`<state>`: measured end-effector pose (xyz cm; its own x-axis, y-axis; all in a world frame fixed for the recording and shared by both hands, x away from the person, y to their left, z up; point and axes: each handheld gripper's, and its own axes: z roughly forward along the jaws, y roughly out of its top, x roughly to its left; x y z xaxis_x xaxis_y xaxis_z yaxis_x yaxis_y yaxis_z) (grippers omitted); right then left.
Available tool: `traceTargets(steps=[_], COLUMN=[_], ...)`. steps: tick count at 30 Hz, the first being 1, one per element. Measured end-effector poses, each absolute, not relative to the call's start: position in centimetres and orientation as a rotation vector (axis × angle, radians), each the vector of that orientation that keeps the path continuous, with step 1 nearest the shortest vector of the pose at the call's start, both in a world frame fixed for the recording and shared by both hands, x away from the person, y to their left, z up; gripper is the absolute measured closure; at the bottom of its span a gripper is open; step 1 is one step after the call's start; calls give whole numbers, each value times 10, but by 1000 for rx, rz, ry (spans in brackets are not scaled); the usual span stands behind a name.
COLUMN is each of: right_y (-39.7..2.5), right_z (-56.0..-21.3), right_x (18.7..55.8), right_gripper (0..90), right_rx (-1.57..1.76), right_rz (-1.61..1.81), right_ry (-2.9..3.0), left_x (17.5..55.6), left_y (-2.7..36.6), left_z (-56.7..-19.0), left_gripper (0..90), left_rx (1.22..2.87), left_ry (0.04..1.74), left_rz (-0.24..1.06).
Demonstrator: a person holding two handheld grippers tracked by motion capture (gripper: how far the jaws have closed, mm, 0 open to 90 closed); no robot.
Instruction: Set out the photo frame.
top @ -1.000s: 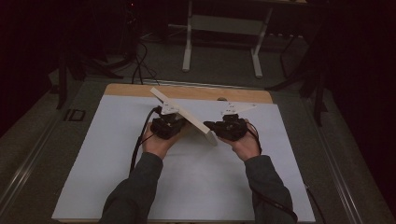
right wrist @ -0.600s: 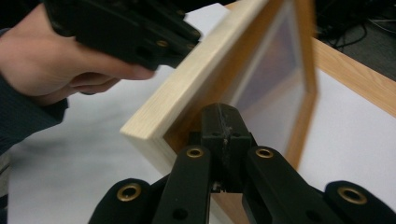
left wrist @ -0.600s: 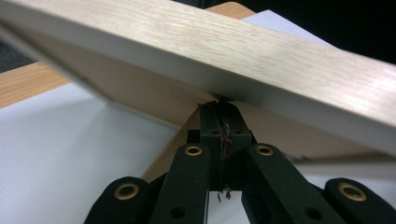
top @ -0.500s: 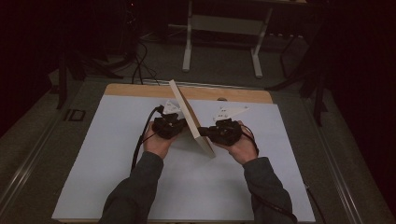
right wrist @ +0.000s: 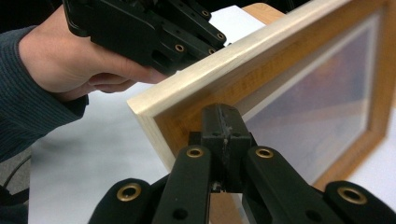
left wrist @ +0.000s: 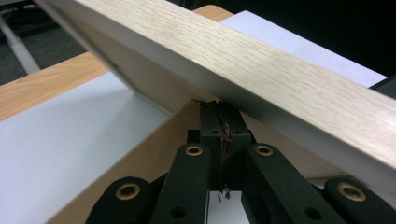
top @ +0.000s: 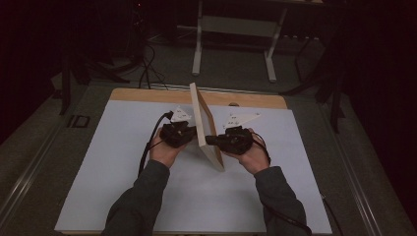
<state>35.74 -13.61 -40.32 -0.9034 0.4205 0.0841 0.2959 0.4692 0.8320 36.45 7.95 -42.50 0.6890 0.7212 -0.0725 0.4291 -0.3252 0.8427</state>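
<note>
A light wooden picture frame [top: 205, 125] stands nearly on edge in the middle of the table, pressed between my two grippers. My left gripper [top: 193, 132] touches its back side. In the left gripper view the shut jaw tips [left wrist: 220, 109] sit under the frame's pale edge [left wrist: 261, 60] with nothing between them. My right gripper [top: 210, 140] meets the front. In the right gripper view its shut tips [right wrist: 223, 116] press the frame's inner border [right wrist: 196, 79] beside the glass [right wrist: 317, 93]. The left gripper [right wrist: 140, 28] and its hand appear behind the frame.
A white sheet [top: 123, 162] covers the table, with a bare wooden strip [top: 147, 95] along the far edge. Beyond the table stand a metal stand's legs [top: 196, 49] and floor cables [top: 147, 64]. The surroundings are dark.
The frame has swung from lying tilted, leaning left, up to nearly vertical. Both grippers have come closer together on either side of it.
</note>
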Motion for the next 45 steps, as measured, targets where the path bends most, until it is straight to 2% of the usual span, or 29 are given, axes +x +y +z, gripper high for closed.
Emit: traceTargets(steps=[11,23,31,35,38,45], right_y=[-137,-136,-142,-147,-151,-159], right_z=[-404,-403,-409,-409,-410,-414], right_x=[356,355,356,358,358,360], right_gripper=[900,898,853,782,722,664], right_rx=[624,623,656,684,710,753], right_rz=[1424,1398,1367,1360,1357,1354], right_ry=[2570,2552,2543,2527,2507,2486], left_x=[362,363,361,360,359,354], left_y=[75,78,88,94,99,105], left_z=[-426,-427,-421,-416,-412,-402], left_gripper=[900,900,794,694,662,583], left_rx=[1990,1993,1971,1943,1920,1848], left_ry=[790,756,835,861,890,939], left_rz=[360,315,324,323,315,303])
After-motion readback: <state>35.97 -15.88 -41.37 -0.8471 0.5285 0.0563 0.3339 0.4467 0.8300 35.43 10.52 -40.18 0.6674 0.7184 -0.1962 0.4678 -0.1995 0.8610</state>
